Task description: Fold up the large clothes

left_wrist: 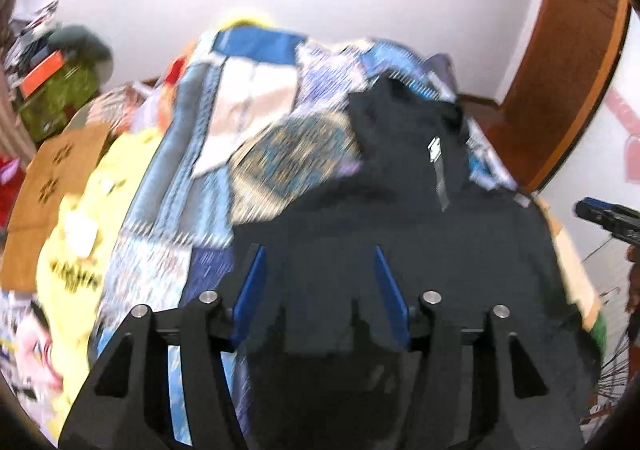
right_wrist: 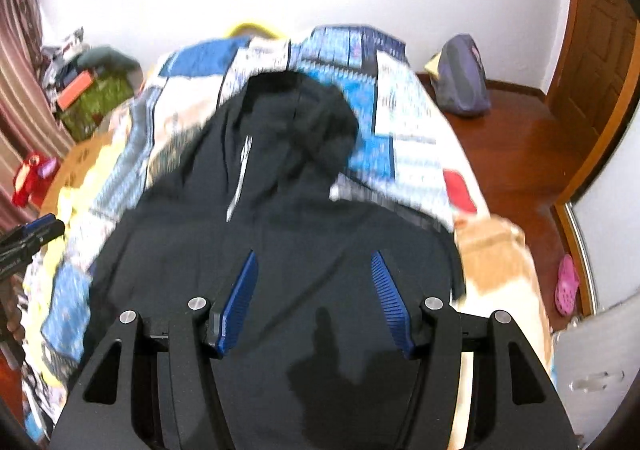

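Two wrist views over a bed, both blurred by motion. A dark hooded garment [right_wrist: 280, 218] lies spread on a patterned blue-and-white quilt [right_wrist: 384, 122], its hood toward the far wall and its body running back toward the cameras, so the long axis points roughly straight ahead of both grippers. The left gripper [left_wrist: 320, 282] hangs above the near part of the garment with its blue pads [left_wrist: 252, 286] standing apart and no cloth between them; the right gripper [right_wrist: 314, 290] is likewise parted and empty over the same dark fabric, which fills the space beneath and ahead of it. The garment's white zip or label strip [right_wrist: 240, 178] lies left of centre in the right view and right of centre in the left view, so it lies between the two hands. Each gripper appears at the edge of the other's view. Judged from this, neither hand is clearly nearer; the next grasp likely takes the near edge from both sides.
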A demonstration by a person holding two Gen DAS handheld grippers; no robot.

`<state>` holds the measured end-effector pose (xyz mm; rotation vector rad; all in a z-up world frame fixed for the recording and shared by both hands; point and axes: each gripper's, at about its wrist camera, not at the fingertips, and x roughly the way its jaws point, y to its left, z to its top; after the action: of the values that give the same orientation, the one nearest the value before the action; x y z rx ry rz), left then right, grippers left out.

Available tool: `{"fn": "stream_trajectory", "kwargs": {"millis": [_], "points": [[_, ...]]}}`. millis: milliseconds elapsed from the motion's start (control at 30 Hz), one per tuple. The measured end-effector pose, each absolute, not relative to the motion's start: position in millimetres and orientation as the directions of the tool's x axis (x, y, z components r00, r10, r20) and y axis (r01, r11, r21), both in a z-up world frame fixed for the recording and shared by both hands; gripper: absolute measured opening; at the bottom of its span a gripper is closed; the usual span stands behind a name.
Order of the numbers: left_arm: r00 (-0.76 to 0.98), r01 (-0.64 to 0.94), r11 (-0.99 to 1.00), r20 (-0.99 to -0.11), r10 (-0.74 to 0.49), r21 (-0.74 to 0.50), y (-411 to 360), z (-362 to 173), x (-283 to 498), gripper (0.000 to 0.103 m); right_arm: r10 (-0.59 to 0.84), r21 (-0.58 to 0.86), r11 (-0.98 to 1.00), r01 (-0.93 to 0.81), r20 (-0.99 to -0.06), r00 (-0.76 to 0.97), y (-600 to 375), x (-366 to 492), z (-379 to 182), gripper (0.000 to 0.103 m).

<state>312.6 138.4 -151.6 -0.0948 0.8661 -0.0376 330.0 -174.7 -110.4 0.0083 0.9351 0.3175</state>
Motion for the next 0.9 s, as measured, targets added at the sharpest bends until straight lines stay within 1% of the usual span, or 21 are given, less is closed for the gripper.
{"fn": "stream_trajectory", "kwargs": {"millis": [133, 200, 367, 433, 500, 567, 633, 700, 767, 833, 867, 900], "points": [[0.653, 0.054, 0.993, -0.748, -0.118, -0.110, 116, -132, 364, 0.055, 0.284, 0.168, 0.954, -0.248, -0.769, 0.573, -168, 366, -104, 0.055], [0.657, 0.072, 0.993, -0.744, -0.121, -0.098, 106, -126, 392, 0.055, 0.281, 0.166, 0.955, -0.244, -0.765, 0.579, -162, 387, -103, 0.055], [0.639, 0.094, 0.989, -0.754, -0.149, -0.116, 88, -129, 453, 0.055, 0.270, 0.139, 0.955, -0.262, -0.774, 0.573, -144, 433, -113, 0.055], [0.633, 0.088, 0.991, -0.762, -0.136, -0.104, 80, -138, 478, 0.055, 0.265, 0.148, 0.958, -0.246, -0.784, 0.561, -140, 452, -121, 0.055], [0.619, 0.085, 0.992, -0.775, -0.127, -0.094, 74, -151, 503, 0.055, 0.290, 0.205, 0.955, -0.216, -0.803, 0.521, -138, 478, -140, 0.055], [0.596, 0.080, 0.989, -0.789, -0.148, -0.125, 67, -169, 526, 0.055, 0.297, 0.242, 0.955, -0.174, -0.817, 0.495, -138, 498, -155, 0.055], [0.576, 0.066, 0.988, -0.803, -0.153, -0.141, 62, -184, 543, 0.055, 0.278, 0.245, 0.961, -0.130, -0.832, 0.481, -138, 516, -170, 0.055], [0.550, 0.061, 0.991, -0.825, -0.133, -0.119, 55, -202, 564, 0.055, 0.255, 0.237, 0.967, -0.098, -0.847, 0.467, -137, 533, -184, 0.055], [0.537, 0.037, 0.998, -0.841, -0.067, -0.055, 47, -221, 582, 0.055, 0.226, 0.217, 0.973, -0.075, -0.858, 0.462, -136, 545, -193, 0.055], [0.520, 0.013, 1.000, -0.854, -0.030, -0.028, 43, -237, 594, 0.053, 0.226, 0.222, 0.973, -0.064, -0.859, 0.459, -137, 552, -202, 0.055], [0.514, -0.002, 1.000, -0.858, -0.018, -0.022, 43, -244, 597, 0.045, 0.224, 0.225, 0.973, -0.051, -0.865, 0.448, -138, 556, -209, 0.055], [0.517, -0.018, 1.000, -0.856, -0.009, -0.022, 44, -249, 599, 0.035, 0.216, 0.219, 0.975, -0.045, -0.874, 0.436, -138, 558, -216, 0.047]]}}
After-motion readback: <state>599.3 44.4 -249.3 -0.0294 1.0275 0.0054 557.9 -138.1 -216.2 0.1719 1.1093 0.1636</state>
